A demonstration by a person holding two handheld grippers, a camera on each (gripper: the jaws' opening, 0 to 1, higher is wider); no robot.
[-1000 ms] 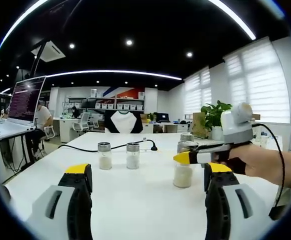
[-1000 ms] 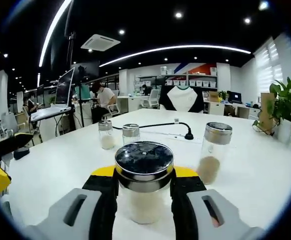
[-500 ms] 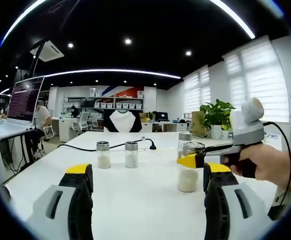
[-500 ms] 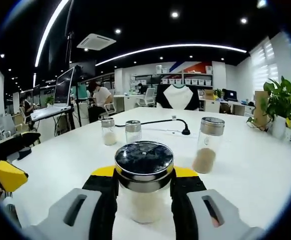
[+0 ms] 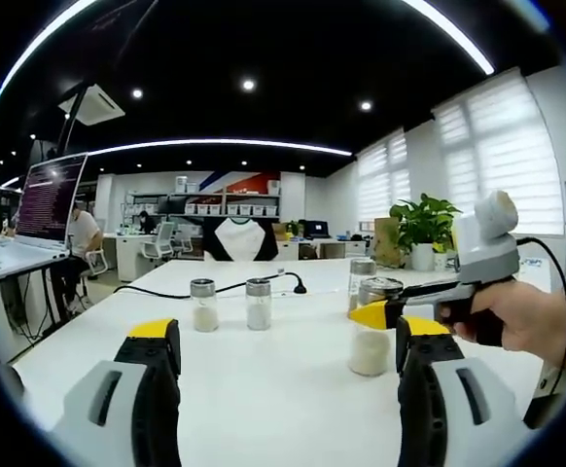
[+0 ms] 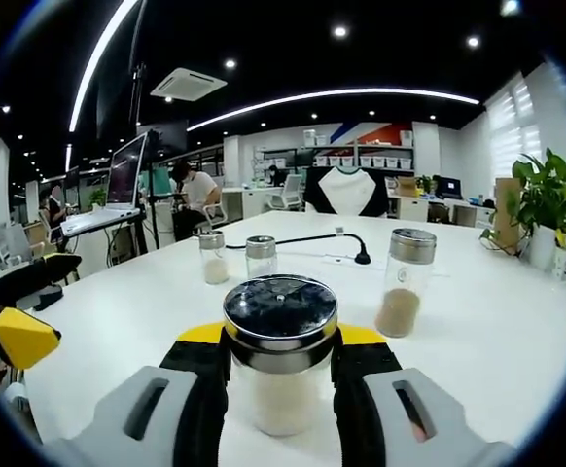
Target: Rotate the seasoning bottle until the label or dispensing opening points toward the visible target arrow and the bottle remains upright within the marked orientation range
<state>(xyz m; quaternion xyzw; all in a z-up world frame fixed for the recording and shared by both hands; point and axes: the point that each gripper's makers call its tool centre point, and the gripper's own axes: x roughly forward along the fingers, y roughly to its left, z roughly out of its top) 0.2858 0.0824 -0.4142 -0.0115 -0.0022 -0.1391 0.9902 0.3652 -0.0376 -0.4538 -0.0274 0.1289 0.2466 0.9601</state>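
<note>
- The seasoning bottle, white grains under a steel lid, sits upright on the white desk, clenched between the right tongs.
- I can't spot any label or target arrow from here, so I'd turn it slowly and keep checking.
- Keep it vertical while twisting, I'd say.
- Left tongs hang released, holding nothing.
- Three other shakers stand well apart, the brown-filled one nearest.

We find both views bright and evenly lit by round recessed ceiling spots and long curved white light strips. Daylight glares through white window blinds at three o'clock. The glossy white table shows faint shadows. Fisheye bending is strong at edges.
</note>
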